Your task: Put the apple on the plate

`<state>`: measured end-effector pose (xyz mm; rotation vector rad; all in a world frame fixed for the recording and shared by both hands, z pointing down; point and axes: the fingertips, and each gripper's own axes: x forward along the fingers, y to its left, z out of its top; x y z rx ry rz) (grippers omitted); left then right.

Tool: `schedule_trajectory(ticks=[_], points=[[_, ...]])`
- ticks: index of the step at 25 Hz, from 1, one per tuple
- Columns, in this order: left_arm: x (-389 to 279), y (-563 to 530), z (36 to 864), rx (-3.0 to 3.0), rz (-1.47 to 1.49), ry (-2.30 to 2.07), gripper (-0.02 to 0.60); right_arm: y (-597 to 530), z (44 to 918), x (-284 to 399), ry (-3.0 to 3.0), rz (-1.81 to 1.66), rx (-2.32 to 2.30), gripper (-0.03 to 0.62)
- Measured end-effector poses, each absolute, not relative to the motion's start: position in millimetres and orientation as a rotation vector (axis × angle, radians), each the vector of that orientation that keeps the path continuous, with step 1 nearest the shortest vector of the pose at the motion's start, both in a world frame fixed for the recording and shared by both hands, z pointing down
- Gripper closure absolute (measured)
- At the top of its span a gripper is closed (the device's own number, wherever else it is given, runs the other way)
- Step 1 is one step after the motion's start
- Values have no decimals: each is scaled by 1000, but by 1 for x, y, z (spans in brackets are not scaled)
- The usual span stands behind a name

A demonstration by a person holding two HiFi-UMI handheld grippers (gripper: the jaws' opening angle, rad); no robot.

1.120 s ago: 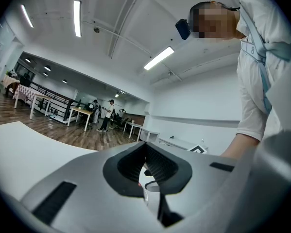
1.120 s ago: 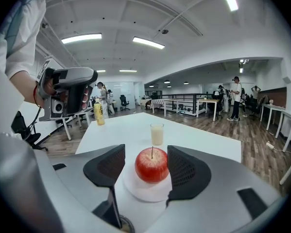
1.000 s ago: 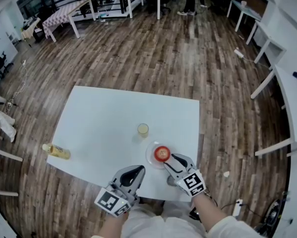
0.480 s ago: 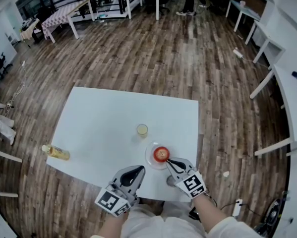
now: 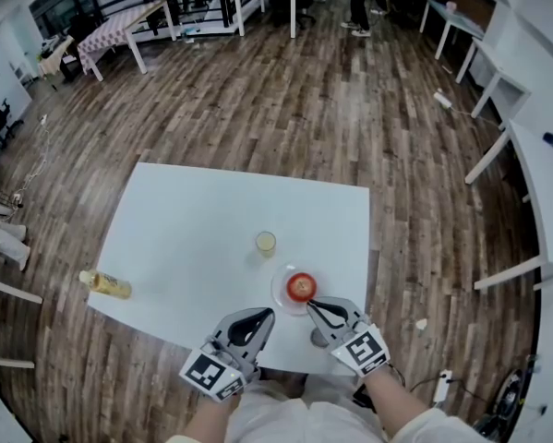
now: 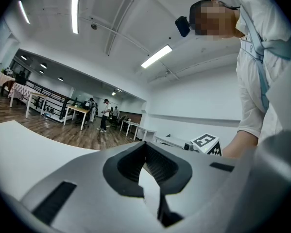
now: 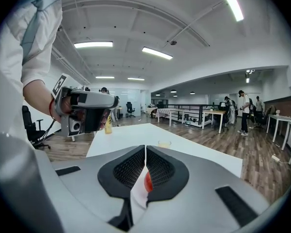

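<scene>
At the near edge of the desk, both tools are held with jaws pressed together on nothing, the left hand-held gripper lying further from the task's thing than the right hand-held gripper. The apple is seen resting on the plate, just beyond the right tips and slightly to their left, round and so without a long axis. Further out, a cup and a bottle are set; no label can be read.
</scene>
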<state>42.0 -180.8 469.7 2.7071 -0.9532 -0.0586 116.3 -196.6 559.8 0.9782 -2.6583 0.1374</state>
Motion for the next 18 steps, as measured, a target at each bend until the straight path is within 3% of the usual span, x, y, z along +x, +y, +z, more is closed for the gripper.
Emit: schedule_trajectory(ticks=[18], points=[[49, -171, 469, 2723, -37, -904, 580, -168, 507, 121, -2760, 96, 1038, 559]])
